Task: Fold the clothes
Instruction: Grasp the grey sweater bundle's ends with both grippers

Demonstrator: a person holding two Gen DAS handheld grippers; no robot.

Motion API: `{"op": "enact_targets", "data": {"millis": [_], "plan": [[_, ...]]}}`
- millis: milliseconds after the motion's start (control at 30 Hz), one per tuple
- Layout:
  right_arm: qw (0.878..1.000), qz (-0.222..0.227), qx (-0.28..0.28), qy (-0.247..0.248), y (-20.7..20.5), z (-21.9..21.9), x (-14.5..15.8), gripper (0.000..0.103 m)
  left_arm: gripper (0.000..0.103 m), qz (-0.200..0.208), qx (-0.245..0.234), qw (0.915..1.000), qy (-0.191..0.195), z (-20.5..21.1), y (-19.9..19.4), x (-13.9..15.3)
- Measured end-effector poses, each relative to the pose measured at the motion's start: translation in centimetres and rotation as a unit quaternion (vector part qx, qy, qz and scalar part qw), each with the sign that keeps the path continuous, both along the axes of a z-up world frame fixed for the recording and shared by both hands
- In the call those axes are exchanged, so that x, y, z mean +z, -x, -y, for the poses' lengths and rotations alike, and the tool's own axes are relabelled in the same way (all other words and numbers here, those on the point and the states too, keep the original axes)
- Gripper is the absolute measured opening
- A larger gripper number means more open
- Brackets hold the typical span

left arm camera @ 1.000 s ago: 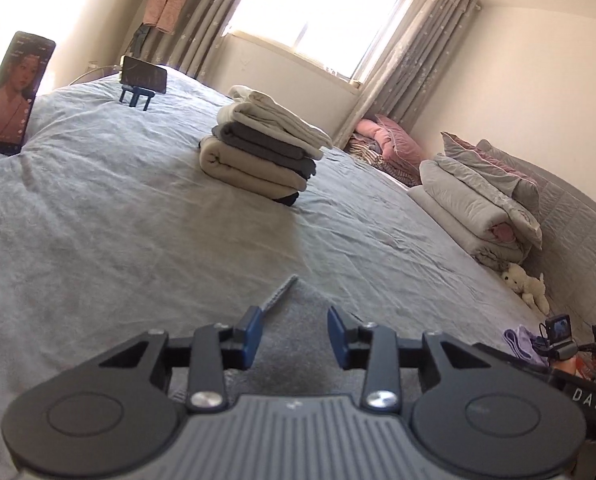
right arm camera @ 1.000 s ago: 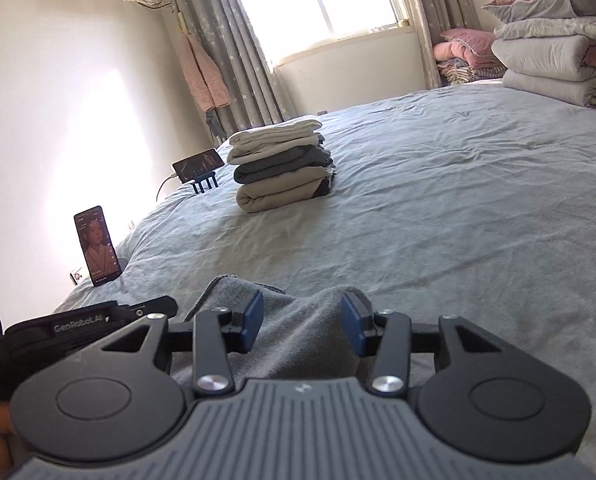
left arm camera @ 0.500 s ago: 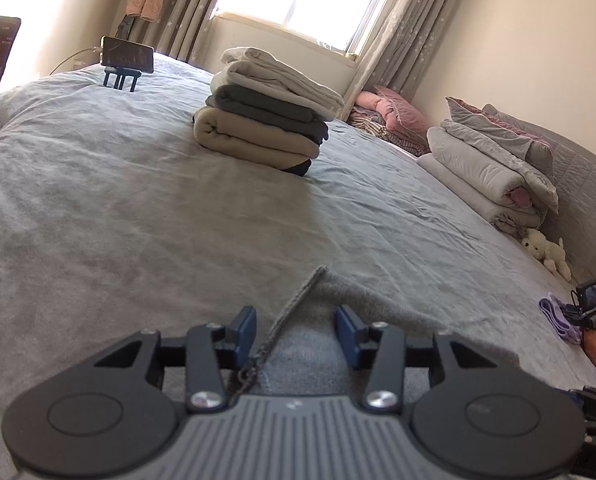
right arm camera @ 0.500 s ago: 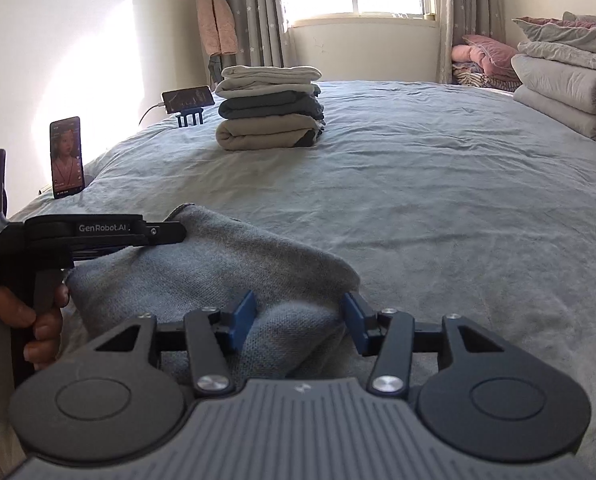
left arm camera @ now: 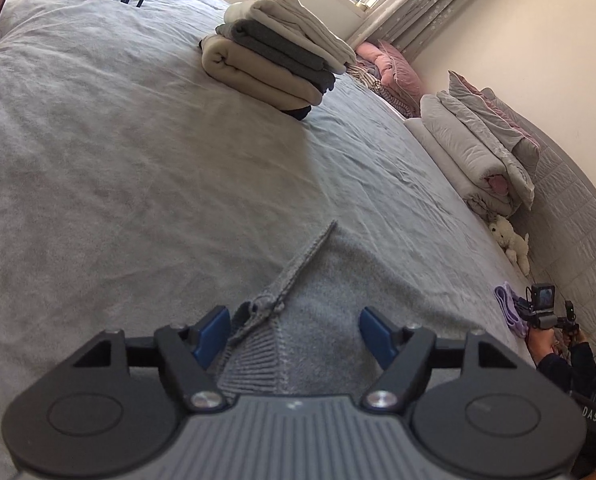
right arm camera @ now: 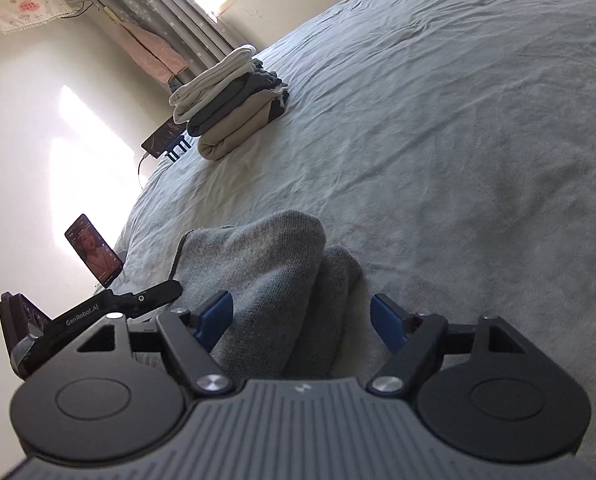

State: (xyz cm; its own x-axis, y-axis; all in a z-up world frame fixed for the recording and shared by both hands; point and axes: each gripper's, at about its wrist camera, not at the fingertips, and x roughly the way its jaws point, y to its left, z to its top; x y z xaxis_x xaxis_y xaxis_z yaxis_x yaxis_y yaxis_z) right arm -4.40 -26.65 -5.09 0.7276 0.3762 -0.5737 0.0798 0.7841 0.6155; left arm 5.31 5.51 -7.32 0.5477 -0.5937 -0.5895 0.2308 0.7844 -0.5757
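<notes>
A grey knitted garment lies folded on the bed right in front of me. My left gripper hovers over its ribbed hem; its jaws are opening and the cloth lies loose between the blue pads without being pressed. In the right wrist view the same grey garment bulges in thick folds. My right gripper is also opening, the folds lying slack between its pads. The left gripper's body shows at the lower left of that view.
A stack of folded clothes sits further up the grey bed. Folded quilts and a soft toy line the right side. Two phones on stands stand near the left edge.
Both grippers have sunk toward the bed and opened their jaws, letting go of the grey garment, which now rests on the cover. Both views have rolled.
</notes>
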Motion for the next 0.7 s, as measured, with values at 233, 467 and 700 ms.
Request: {"op": "enact_targets", "data": {"millis": [233,467,700], "plan": [[0.999,0.031,0.019,-0.033,-0.9,-0.6,-0.6,0.040,0.044,-0.045,0.015,0.9961,0.075,-0.5,-0.2,-1.9],[0.997,0.080,0.021,0.001,-2.0,0.0,1.3,0.035,0.041,-0.050,0.071,0.9950,0.051,0.3,2.9,0.3],[0.988,0.106,-0.005,0.111,-1.6,-0.8,1.0,0.054,0.057,0.044,0.099,0.9935,-0.034,1.2,3.6,2.5]]}}
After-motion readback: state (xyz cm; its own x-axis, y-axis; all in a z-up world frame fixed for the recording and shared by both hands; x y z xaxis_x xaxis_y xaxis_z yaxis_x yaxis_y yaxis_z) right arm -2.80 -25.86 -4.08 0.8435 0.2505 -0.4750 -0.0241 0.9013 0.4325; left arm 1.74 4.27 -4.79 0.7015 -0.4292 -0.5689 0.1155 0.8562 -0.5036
